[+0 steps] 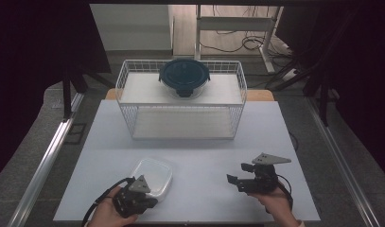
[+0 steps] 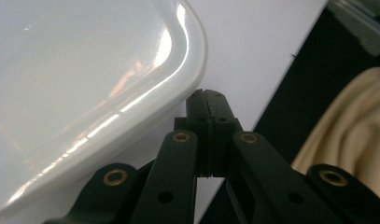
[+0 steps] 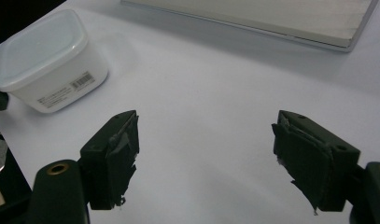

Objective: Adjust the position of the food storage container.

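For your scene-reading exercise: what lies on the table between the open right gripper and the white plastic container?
Nothing: the right gripper view shows bare white table between the right gripper and the white plastic container. The high view agrees.

lidded tub [image 1: 153, 176] near table's [image 1: 204, 146] front left, round container [image 1: 184, 77] atop wire rack [image 1: 180, 100] behind

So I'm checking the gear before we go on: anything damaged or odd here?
The right gripper has pads with torn, ragged edges. The tub and the lidded bowl look intact, with nothing spilled.
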Demonstrator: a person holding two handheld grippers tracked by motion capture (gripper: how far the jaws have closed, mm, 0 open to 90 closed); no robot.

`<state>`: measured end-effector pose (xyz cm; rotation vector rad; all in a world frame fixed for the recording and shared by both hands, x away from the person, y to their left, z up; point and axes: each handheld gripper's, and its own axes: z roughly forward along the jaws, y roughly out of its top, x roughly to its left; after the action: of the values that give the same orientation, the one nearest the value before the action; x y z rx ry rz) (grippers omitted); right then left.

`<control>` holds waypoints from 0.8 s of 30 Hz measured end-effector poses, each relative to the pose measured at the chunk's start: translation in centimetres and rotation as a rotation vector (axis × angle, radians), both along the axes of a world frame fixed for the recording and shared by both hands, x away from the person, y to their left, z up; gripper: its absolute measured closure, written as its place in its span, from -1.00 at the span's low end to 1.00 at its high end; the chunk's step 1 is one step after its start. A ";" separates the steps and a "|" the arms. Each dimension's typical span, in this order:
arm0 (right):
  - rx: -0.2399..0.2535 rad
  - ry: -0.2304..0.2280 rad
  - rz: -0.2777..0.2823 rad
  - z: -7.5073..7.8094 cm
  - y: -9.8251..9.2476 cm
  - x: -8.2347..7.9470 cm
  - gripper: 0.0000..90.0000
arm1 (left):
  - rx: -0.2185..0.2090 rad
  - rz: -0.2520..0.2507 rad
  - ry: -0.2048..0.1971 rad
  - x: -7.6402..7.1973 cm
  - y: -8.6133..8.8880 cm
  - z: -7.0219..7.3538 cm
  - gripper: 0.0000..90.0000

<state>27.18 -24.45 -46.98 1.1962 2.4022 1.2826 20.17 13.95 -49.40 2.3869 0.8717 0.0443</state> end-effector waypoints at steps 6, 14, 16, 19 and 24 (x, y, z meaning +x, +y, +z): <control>-0.004 0.010 -0.003 -0.1 -0.1 0.1 -0.50 | 0.017 0.022 -0.025 1.3 -1.5 0.0 1.00; -0.011 0.015 0.005 -0.3 0.0 0.1 -0.50 | -0.007 0.040 -0.025 3.2 -3.0 -0.1 1.00; -0.014 0.015 0.002 -0.3 0.0 0.1 -0.50 | -0.002 0.034 -0.025 3.5 -3.4 -0.1 1.00; -0.014 0.014 -0.004 -0.4 -0.1 0.2 -0.50 | 0.000 0.030 -0.023 3.9 -3.8 0.0 1.00; -0.013 0.012 -0.003 -0.3 -0.2 0.1 -0.50 | -0.015 0.032 -0.030 3.9 -3.9 0.1 1.00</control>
<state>27.30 -24.61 -47.29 1.2072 2.4121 1.2605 24.09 10.07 -49.31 2.3524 0.8937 0.0854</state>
